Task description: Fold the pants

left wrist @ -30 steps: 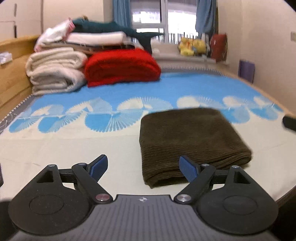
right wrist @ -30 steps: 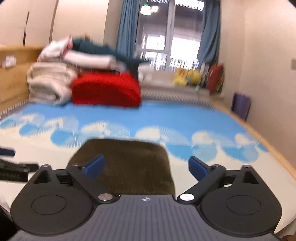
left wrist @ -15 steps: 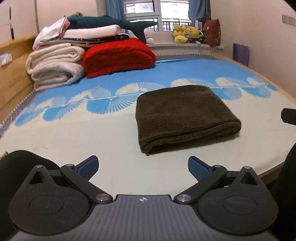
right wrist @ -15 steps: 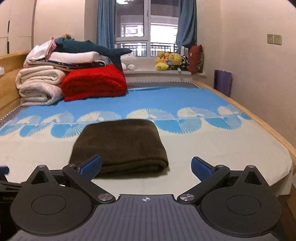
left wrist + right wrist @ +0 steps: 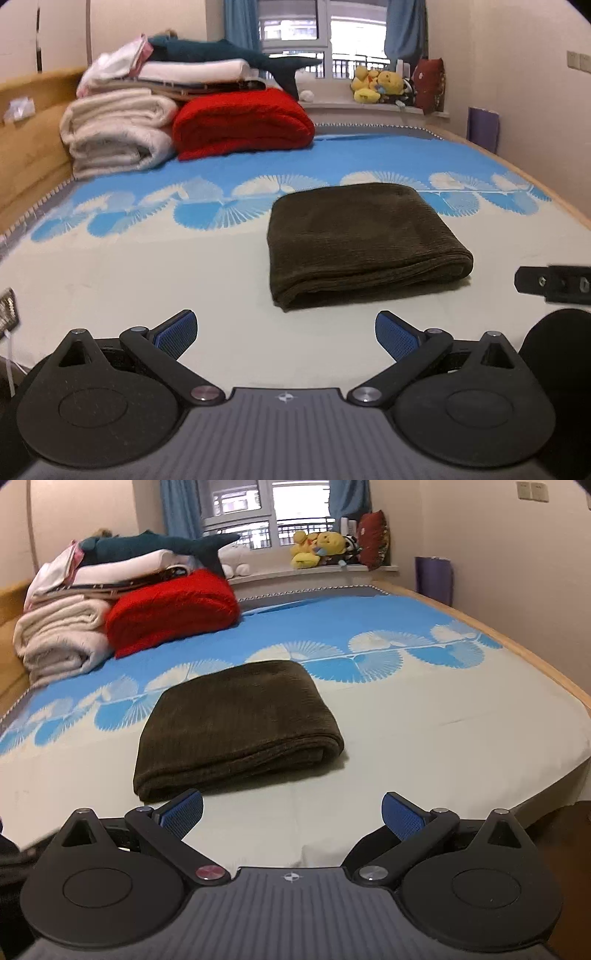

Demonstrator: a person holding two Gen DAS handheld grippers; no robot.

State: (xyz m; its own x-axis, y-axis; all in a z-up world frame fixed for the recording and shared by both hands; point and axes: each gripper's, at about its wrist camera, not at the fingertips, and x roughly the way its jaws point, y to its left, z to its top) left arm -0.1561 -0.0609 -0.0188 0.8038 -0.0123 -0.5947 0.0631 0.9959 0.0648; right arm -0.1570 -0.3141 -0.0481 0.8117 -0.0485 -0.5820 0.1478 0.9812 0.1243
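Both hand-held grippers (image 5: 284,334) (image 5: 291,814) gape wide, empty, short of pants (image 5: 362,240).

Left gripper (image 5: 284,330), black two-finger linkage with blue ribbed pads, jaws just opened to full spread, nothing between them, short of folded dark-brown corduroy pants (image 5: 360,240), right gripper (image 5: 293,811) alike, jaws wide, empty, near pants' front edge

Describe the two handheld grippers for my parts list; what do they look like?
Both match: the left gripper and right gripper have black linkage arms with silver pivot screws, round black discs, a ribbed grey body with a small star mark, and fingers faced in blue textured pads.
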